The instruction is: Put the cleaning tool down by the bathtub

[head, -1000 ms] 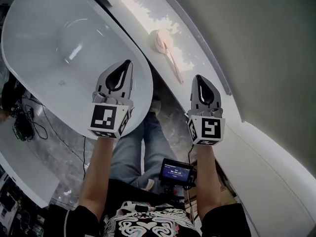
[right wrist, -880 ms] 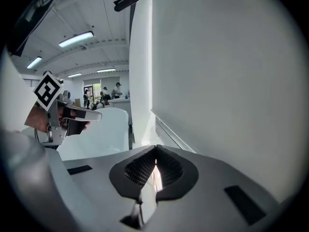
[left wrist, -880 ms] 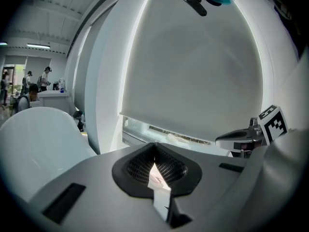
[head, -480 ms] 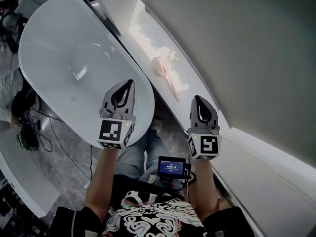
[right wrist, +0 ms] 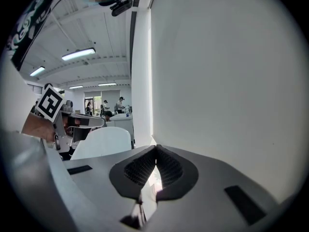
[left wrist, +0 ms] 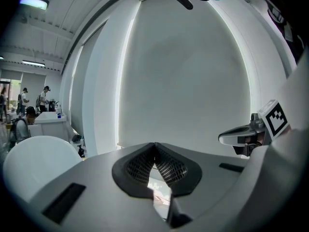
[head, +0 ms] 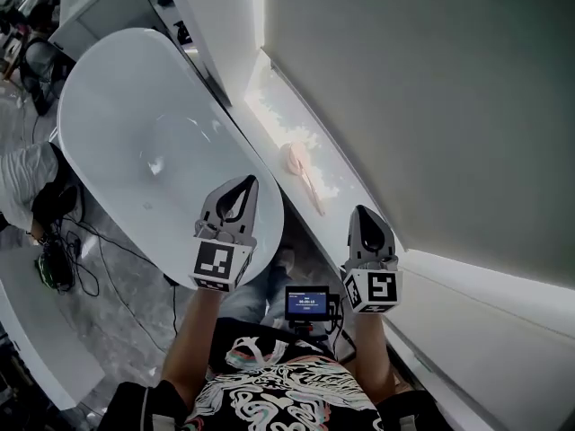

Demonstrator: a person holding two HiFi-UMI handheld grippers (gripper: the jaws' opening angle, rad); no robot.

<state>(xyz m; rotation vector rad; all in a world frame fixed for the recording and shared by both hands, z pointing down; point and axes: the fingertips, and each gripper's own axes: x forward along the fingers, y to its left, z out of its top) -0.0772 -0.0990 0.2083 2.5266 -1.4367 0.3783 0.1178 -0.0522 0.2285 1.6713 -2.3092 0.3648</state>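
Cleaning tool (head: 297,162), a pink brush w/ long handle, lies flat on the bright ledge (head: 272,112) just beside the bathtub (head: 117,106). Its head points toward the far end and its handle toward the person. No gripper touches it.

Left gripper (head: 245,186) is held over the near rim of the tub. Jaws are closed tip to tip w/ nothing between them, which the left gripper view confirms.

Right gripper (head: 363,215) is held near the ledge edge, short of the brush handle and apart from it. Jaws are also pressed together and empty.

Small screen (head: 307,302) sits at the person's waist, between the two arms. Other people are in the bkgd of both gripper views, too small for detail.
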